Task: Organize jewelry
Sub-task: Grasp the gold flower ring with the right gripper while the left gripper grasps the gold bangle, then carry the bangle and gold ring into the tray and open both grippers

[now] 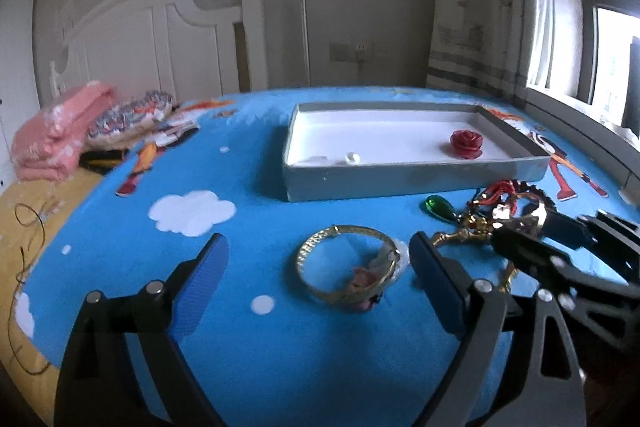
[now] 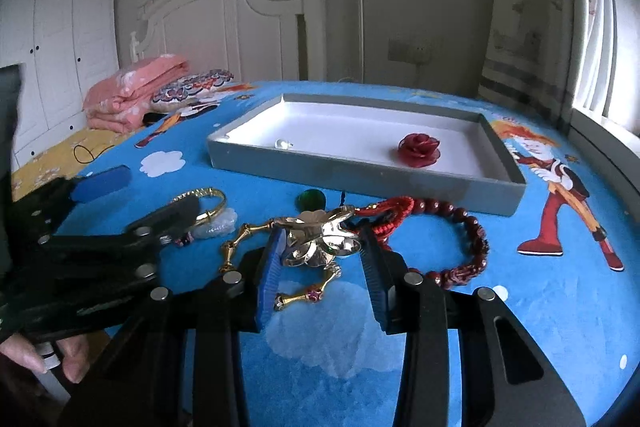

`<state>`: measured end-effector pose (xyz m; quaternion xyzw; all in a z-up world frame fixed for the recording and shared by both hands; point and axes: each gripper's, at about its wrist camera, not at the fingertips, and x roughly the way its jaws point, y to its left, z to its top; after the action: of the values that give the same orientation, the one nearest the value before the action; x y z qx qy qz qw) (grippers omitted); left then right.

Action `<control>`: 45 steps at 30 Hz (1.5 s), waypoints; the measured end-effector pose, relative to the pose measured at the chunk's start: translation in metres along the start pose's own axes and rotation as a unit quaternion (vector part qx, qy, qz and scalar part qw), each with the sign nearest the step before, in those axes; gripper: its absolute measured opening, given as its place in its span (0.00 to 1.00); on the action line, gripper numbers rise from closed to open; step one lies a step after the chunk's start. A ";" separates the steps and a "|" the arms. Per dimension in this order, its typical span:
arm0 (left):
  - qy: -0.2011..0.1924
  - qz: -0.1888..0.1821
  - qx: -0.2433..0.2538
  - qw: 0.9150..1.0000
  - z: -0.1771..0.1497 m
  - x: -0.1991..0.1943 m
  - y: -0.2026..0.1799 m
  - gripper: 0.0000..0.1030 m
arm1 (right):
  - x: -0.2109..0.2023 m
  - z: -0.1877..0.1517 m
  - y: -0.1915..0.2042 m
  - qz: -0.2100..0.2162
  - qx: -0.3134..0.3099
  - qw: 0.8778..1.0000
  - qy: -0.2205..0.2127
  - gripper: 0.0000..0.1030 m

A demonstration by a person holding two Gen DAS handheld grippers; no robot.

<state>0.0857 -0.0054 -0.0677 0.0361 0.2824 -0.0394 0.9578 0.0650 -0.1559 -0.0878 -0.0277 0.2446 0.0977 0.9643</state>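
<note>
**Both claws poised over loose jewelry in front of the tray**

The shiny gold butterfly-shaped ornament on a jointed gold chain (image 2: pixel 320 237) lies on the blue cartoon-print bedspread (image 2: pixel 520 307), between the blue pads of the right gripper (image 2: pixel 322 267). The jaws stand partly closed around it. The left pad looks to be at its edge, while the right pad seems just clear, so I judge it bracketed rather than clamped, ready for a lift. Its chain trails toward the camera and leftward in the right wrist view, so the long axis runs roughly diagonal across the jaws.

Just beside it, the dark red beaded bracelet with a red knotted cord (image 2: pixel 460 247) curls to the right, near the right pad, and a green glass drop (image 2: pixel 310 199) sits behind.

The left gripper (image 1: pixel 320 267) is spread wide, empty, straddling the gold bangle with a pink flower charm (image 1: pixel 348 271), which lies flat with its charm toward the camera. It probably waits as the next pick.

Beyond these stands the shallow grey cardboard tray with a white floor (image 1: pixel 400 183), long side facing the grippers, already holding a red rose ornament (image 1: pixel 466 143) and a small pearl bead (image 1: pixel 352 158), well apart, which suggests it is the collecting place.
</note>
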 end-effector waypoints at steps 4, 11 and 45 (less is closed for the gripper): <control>0.015 -0.006 -0.006 1.000 0.002 0.009 -0.003 0.83 | -0.003 0.000 0.000 -0.003 -0.004 1.000 -0.005 0.36; 0.020 -0.022 -0.008 1.000 -0.001 0.015 -0.007 0.54 | -0.003 -0.002 -0.006 -0.002 0.006 1.000 -0.003 0.36; -0.077 -0.022 0.010 0.997 0.026 -0.022 -0.027 0.54 | -0.025 0.028 -0.020 -0.049 0.010 0.997 -0.055 0.36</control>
<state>0.0789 -0.0337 -0.0353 0.0367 0.2077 -0.0657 0.9753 0.0609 -0.1767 -0.0513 -0.0249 0.1901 0.0498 0.9802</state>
